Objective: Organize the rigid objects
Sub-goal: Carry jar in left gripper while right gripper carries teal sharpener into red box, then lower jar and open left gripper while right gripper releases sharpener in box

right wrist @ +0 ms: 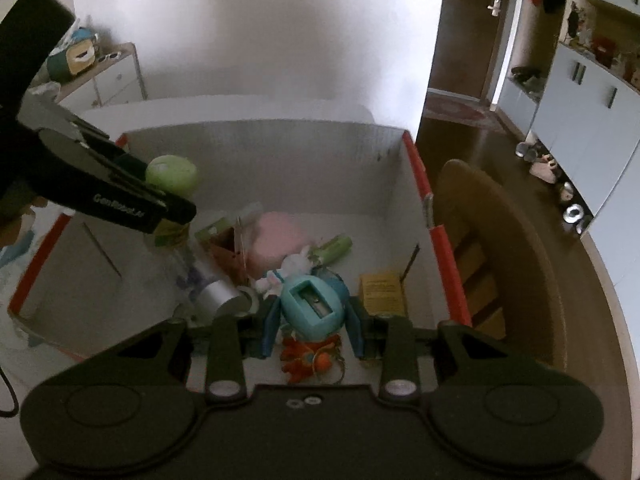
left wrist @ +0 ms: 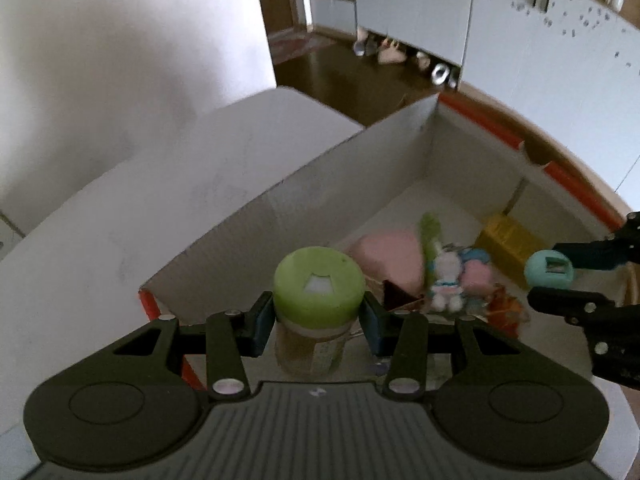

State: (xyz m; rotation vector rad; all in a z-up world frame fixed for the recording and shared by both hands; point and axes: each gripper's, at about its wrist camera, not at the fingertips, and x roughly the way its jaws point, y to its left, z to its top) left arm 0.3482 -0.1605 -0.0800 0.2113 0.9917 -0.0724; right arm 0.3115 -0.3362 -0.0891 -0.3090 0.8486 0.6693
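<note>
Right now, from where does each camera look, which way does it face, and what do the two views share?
Left wrist: sits on the left gripper, tilted down into the white box; its own fingers clamp a green-lidded jar; the right gripper enters at right.
Right wrist: sits on the right gripper, tilted down into the same box; its fingers clamp a teal sharpener; the left gripper enters at upper left.
Shared: box, jar, sharpener, pink block, rabbit toy, yellow box.
</note>
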